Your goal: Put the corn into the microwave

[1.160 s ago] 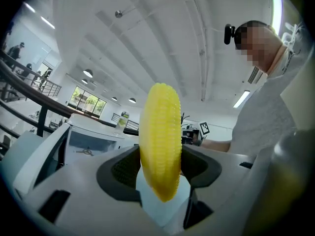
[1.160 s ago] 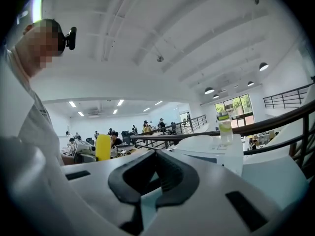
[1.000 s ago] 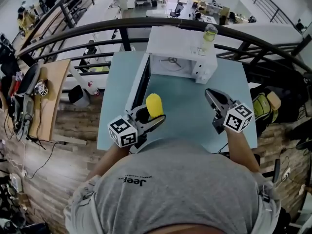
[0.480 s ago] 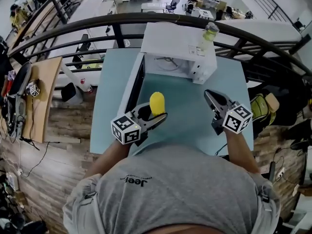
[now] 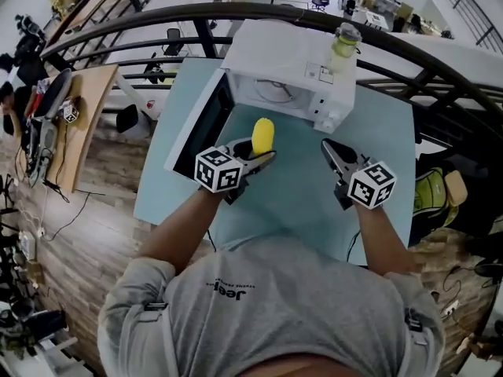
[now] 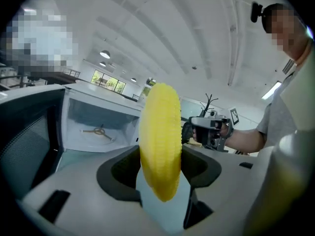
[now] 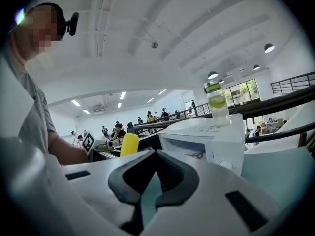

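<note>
The yellow corn (image 5: pixel 262 134) stands upright between the jaws of my left gripper (image 5: pixel 259 154), which is shut on it just in front of the open white microwave (image 5: pixel 291 69). In the left gripper view the corn (image 6: pixel 160 141) fills the gap of the gripper (image 6: pixel 160 173), and the microwave cavity (image 6: pixel 98 127) lies ahead to the left. The microwave door (image 5: pixel 200 124) hangs open on the left. My right gripper (image 5: pixel 328 149) hovers over the table to the right, jaws together and holding nothing. From the right gripper view (image 7: pixel 150 191) the corn (image 7: pixel 129 144) shows at left.
A bottle with a green cap (image 5: pixel 344 42) stands on top of the microwave, at its right end. The light blue table (image 5: pixel 299 203) ends at a curved black railing (image 5: pixel 409 49) behind the microwave. A wooden desk (image 5: pixel 78 132) sits lower at left.
Both grippers have moved forward toward the microwave. The corn, still held in the left gripper, is now close in front of the open cavity.
</note>
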Demonstrator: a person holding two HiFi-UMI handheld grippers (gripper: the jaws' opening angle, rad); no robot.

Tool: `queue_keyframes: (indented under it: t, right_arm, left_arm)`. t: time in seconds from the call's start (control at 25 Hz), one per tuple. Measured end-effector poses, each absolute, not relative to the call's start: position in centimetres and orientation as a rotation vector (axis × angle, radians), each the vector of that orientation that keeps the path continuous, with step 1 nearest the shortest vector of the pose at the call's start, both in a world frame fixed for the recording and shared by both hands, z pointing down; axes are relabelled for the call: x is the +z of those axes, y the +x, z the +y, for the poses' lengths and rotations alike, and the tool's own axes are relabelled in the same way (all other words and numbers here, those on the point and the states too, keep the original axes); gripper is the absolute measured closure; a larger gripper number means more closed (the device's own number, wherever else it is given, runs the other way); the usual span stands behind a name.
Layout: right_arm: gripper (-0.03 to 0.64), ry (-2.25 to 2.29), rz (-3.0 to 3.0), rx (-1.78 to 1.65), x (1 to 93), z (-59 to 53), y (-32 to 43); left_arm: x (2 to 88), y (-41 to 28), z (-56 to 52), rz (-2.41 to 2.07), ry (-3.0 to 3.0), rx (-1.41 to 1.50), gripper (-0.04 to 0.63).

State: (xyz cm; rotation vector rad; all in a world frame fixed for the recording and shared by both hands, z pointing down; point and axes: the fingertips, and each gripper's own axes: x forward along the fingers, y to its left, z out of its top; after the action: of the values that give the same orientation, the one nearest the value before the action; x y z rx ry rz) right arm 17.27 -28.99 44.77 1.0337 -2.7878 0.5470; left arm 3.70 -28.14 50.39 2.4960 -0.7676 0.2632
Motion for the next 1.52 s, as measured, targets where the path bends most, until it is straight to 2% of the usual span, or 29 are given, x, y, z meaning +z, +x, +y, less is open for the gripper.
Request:
queue_keyframes:
  t: [0.72,1.24,1.52]
  right_arm:
    - [0.598,1.038,-2.807,0.570,55.8,-35.8,11.8]
    - [0.598,1.035,-2.847,0.603,58.0,-37.1,10.3]
    - [0.598,1.041,-2.849,0.616,59.1,-36.7,10.8]
  left_arm:
    - [63.6,4.9,-46.9,-1.005,2.353,0.686,0.341]
    - [66.2,3.9,-54.6,-1.146,2.306,0.984,0.339]
    - [66.7,4.9,-56.8,-1.196,2.410,1.042,0.339]
